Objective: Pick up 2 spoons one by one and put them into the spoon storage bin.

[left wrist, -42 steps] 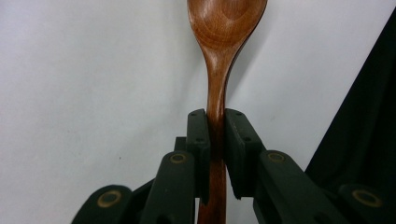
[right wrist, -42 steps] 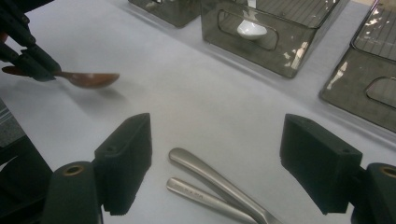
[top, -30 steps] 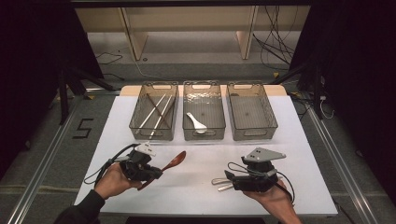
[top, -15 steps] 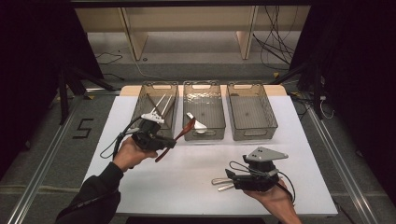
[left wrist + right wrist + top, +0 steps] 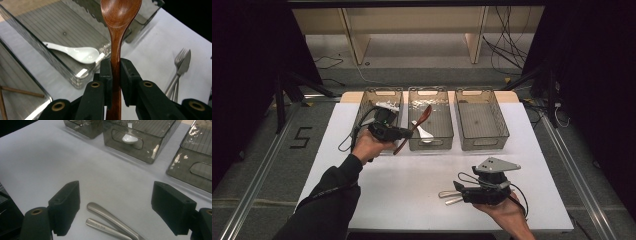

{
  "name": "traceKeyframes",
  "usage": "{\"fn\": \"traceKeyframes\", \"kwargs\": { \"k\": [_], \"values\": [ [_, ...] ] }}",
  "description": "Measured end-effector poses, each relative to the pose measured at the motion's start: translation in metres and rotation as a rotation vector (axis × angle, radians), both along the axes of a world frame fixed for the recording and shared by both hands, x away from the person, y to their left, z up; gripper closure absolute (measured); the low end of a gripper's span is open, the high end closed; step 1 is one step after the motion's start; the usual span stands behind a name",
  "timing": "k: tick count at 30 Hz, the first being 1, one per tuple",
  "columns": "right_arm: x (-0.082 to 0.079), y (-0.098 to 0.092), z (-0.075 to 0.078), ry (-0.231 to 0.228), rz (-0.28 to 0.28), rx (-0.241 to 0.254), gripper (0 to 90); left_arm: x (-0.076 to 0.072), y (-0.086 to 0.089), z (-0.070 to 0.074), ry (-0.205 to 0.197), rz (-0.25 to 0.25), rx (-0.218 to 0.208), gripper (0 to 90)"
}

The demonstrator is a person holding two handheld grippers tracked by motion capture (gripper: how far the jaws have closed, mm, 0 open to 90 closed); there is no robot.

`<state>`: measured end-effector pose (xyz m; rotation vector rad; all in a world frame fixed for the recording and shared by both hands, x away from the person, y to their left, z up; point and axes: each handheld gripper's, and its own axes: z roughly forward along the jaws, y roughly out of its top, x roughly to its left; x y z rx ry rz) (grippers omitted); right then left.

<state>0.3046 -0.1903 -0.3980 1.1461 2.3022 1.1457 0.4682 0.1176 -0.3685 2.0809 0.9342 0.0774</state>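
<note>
My left gripper is shut on the handle of a dark wooden spoon. It hangs above the near wall between the left bin and the middle bin. In the left gripper view both pads clamp the handle of the wooden spoon, whose bowl points over the middle bin. A white ceramic spoon lies inside that bin. My right gripper rests open near the table's front. Two metal cutlery handles lie between its jaws, which do not touch them.
An empty right bin stands beside the middle one. Wooden chopsticks lie in the left bin. A metal fork and knife lie on the white table by the right gripper. The black-curtained floor surrounds the table.
My left hand has carried the wooden spoon up and away from the table's front left to the bins. The right gripper has stayed in place.
</note>
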Motion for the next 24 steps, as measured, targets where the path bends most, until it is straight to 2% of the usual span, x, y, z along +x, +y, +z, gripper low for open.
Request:
{"fn": "traceKeyframes", "kwargs": {
  "k": [6,13,24],
  "values": [
    [0.0,0.0,0.0,0.001,0.001,-0.002,24.1,0.015,-0.011,0.004,-0.006,0.027,-0.024,80.1],
    [0.0,0.0,0.0,0.002,0.002,-0.001,24.1,0.033,-0.019,0.006,0.0,0.048,-0.018,80.1],
    [0.001,0.0,-0.001,0.004,0.005,0.001,24.1,0.055,-0.033,0.005,0.009,0.086,-0.033,80.0]
  ]
}}
